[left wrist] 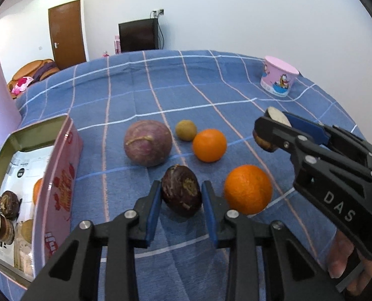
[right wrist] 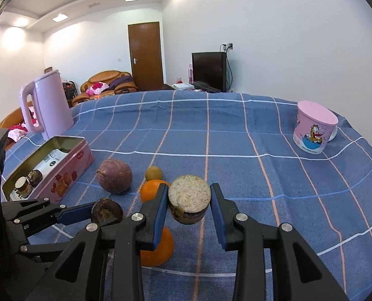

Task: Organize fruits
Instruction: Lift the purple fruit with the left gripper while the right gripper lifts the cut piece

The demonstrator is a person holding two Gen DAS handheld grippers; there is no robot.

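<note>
My left gripper [left wrist: 181, 197] has its pads on both sides of a dark purple passion fruit [left wrist: 181, 190] on the blue checked cloth. My right gripper [right wrist: 189, 202] is shut on a cut brown fruit half [right wrist: 189, 202] with a pale flat face, held above the cloth; it also shows in the left wrist view [left wrist: 273, 130]. On the cloth lie a large purple fruit [left wrist: 147, 146], a small brown-green fruit [left wrist: 186, 130] and two oranges [left wrist: 209, 145] [left wrist: 248, 188]. An open pink tin [left wrist: 58, 183] at the left holds several fruits.
A pink cartoon cup [right wrist: 313, 130] stands upside down at the far right of the table. A pink kettle [right wrist: 48, 105] stands behind the tin. A sofa, a door and a television stand beyond the table.
</note>
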